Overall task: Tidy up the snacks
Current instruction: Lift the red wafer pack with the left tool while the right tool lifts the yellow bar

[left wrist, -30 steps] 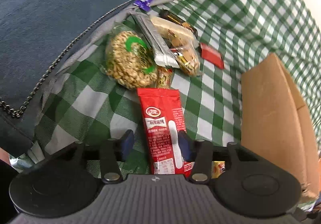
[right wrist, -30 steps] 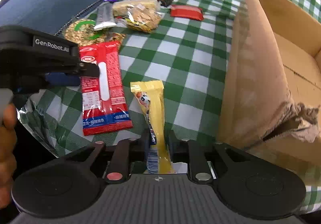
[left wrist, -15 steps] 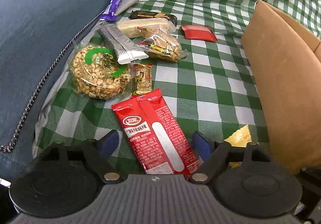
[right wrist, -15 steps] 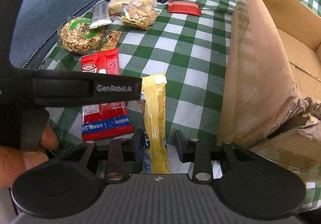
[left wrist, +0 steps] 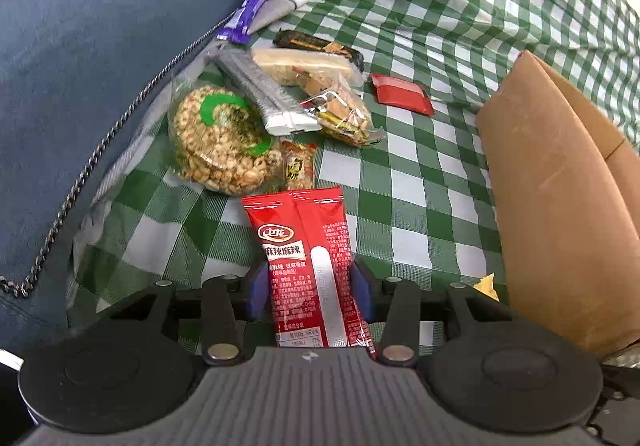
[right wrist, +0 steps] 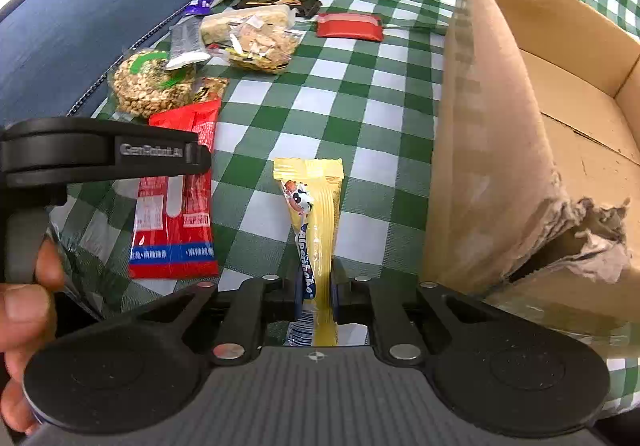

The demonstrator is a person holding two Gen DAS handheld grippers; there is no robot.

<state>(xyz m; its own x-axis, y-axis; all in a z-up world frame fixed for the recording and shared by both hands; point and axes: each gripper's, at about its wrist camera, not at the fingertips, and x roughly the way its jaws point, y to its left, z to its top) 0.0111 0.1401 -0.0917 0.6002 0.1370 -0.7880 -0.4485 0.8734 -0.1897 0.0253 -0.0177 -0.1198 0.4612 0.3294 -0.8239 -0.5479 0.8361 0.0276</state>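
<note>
Left tongs point(left wrist: 310, 288) just closing around red foil snack packet point(left wrist: 308, 246) on green-checked cloth point(left wrist: 400, 182); right tongs point(right wrist: 316, 294) just clamped yellow candy wrapper point(right wrist: 314, 206) beside cardboard box point(right wrist: 480, 150). Both ready for lifting.

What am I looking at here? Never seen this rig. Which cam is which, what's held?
No robot: a person carries a pair of handheld tongs in each hand, with a fisheye camera on each looking along its fingers. In the left view, the left tongs have just been closing around a red snack packet. In the right view, the right tongs are shut on a yellow snack bar; the person's hand shows at the edge. More snacks, like a puffed grain cake, lie on the green checked cloth beside an open cardboard box.
</note>
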